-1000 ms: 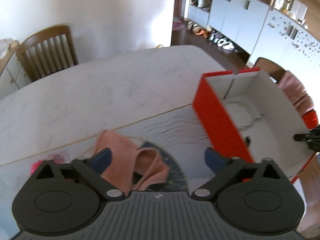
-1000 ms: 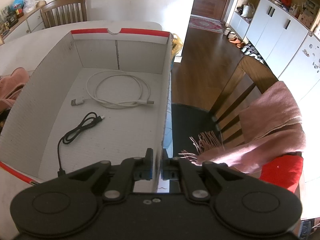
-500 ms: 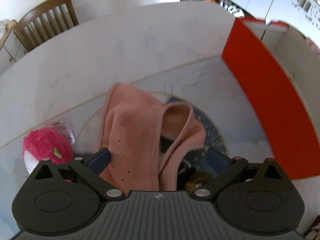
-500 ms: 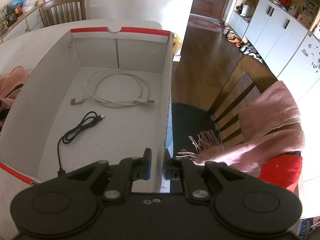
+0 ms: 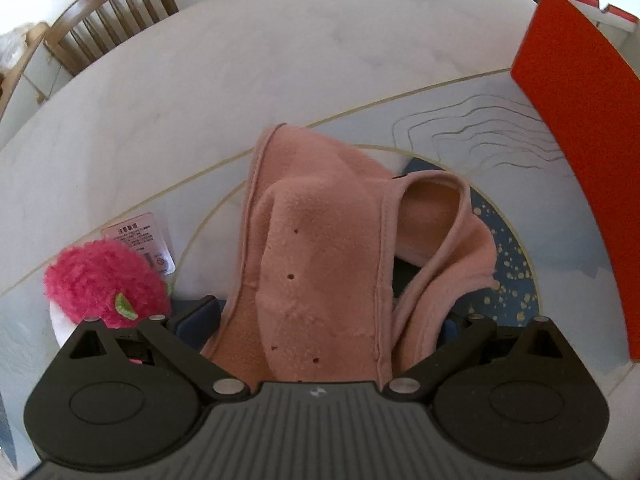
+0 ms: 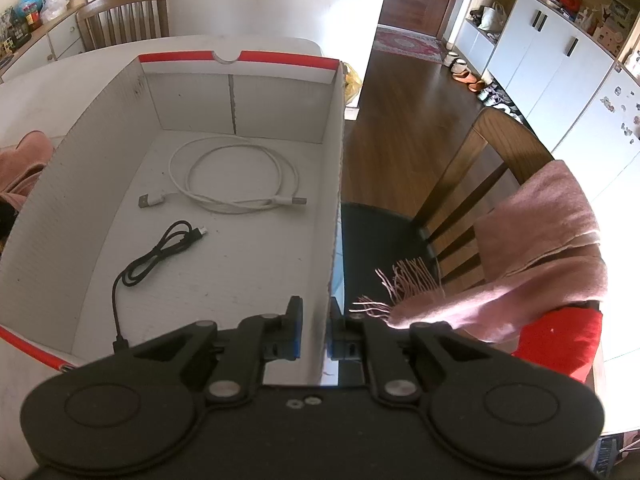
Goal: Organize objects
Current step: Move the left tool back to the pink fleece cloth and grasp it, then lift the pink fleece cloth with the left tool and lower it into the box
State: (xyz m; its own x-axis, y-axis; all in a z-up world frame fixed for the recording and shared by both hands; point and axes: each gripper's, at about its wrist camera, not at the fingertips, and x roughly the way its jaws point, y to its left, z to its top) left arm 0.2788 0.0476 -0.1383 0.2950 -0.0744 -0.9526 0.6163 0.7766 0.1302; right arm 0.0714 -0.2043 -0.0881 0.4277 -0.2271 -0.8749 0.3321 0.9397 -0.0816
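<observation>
Left gripper (image 5: 320, 320): jaws wide apart, pointing steeply down, straddling the near end of the pink cloth (image 5: 344, 248); the pads flank it and do not press it
Key relation: the cloth lies directly under and ahead of the left gripper, its long axis running away from the camera, roughly in line with the fingers, so the jaws would close across its width
Nearer hand: the left, clearly; the right is occupied at the box
Right gripper (image 6: 314, 330): jaws nearly together, clamped on the box wall (image 6: 334, 208), which passes between the pads; likely steadying the box
Pink plush (image 5: 100, 280): just beside the left finger, with a small printed label (image 5: 140, 242) behind it
Box (image 5: 580, 152): red outside, white inside, to the right of the cloth, open-topped
Box contents: white cable (image 6: 236, 176) coiled at the far end, black cable (image 6: 160, 252) nearer
Desk (image 5: 200, 92): pale marble-look top under a patterned mat with a dark speckled disc beneath the cloth
Room: wooden chair (image 5: 108, 16) beyond the desk; another chair (image 6: 480, 184) draped with a pink scarf (image 6: 540, 240); wood floor, white cabinets behind
</observation>
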